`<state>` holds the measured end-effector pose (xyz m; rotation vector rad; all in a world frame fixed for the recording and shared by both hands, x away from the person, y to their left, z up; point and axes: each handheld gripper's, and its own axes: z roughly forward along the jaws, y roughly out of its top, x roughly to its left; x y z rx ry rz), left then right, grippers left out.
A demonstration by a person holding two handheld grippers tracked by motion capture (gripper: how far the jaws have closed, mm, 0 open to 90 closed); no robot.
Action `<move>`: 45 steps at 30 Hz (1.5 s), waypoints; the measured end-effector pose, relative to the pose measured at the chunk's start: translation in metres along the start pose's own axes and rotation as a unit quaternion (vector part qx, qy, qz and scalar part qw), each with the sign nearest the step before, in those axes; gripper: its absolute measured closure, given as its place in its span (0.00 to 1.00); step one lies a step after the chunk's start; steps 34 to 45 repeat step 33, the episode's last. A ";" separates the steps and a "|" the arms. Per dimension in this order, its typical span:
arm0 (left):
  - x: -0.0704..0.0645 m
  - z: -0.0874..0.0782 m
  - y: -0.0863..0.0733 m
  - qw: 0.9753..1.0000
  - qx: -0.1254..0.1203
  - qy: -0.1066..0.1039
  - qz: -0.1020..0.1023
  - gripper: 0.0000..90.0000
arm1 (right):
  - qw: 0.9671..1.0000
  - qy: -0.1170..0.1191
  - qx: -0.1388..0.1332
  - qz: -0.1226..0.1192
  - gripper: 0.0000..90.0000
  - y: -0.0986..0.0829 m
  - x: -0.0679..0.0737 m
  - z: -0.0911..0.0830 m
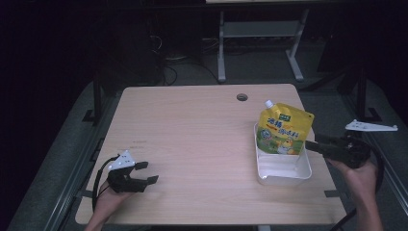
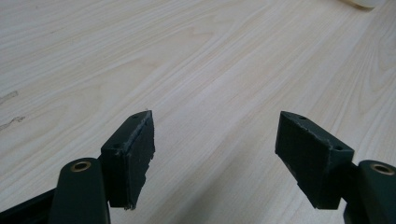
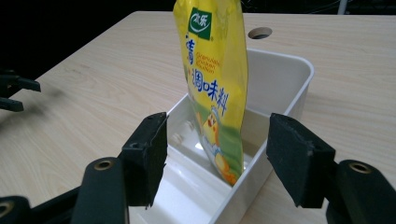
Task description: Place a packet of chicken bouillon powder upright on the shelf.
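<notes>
A yellow spouted pouch (image 1: 284, 130) with a white cap stands upright in the far end of a white rectangular tray (image 1: 282, 174) on the right side of the wooden table. In the right gripper view the pouch (image 3: 215, 88) rises edge-on from the tray (image 3: 293, 91), just beyond my open jaws. My right gripper (image 1: 312, 146) is open at the tray's right rim, beside the pouch's lower right corner, holding nothing. My left gripper (image 1: 147, 173) rests open near the table's front left, with bare wood between its fingers (image 2: 133, 156).
A round cable hole (image 1: 242, 97) sits near the table's far edge. A white bracket (image 1: 370, 126) lies off the table's right side. Desk legs and cables stand in the dark behind. The table's middle (image 1: 192, 139) is bare wood.
</notes>
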<state>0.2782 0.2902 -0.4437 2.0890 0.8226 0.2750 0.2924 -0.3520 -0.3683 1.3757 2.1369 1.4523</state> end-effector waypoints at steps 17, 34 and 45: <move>0.000 0.000 -0.001 1.000 0.001 -0.002 -0.002 0.31 | 1.000 -0.017 0.006 -0.003 0.39 -0.028 0.014 -0.018; -0.002 0.001 -0.002 1.000 0.007 -0.008 0.003 0.31 | 0.999 -0.022 -0.021 0.026 0.35 -0.069 0.031 -0.023; -0.002 0.001 -0.002 1.000 0.007 -0.008 0.003 0.31 | 0.999 -0.022 -0.021 0.026 0.35 -0.069 0.031 -0.023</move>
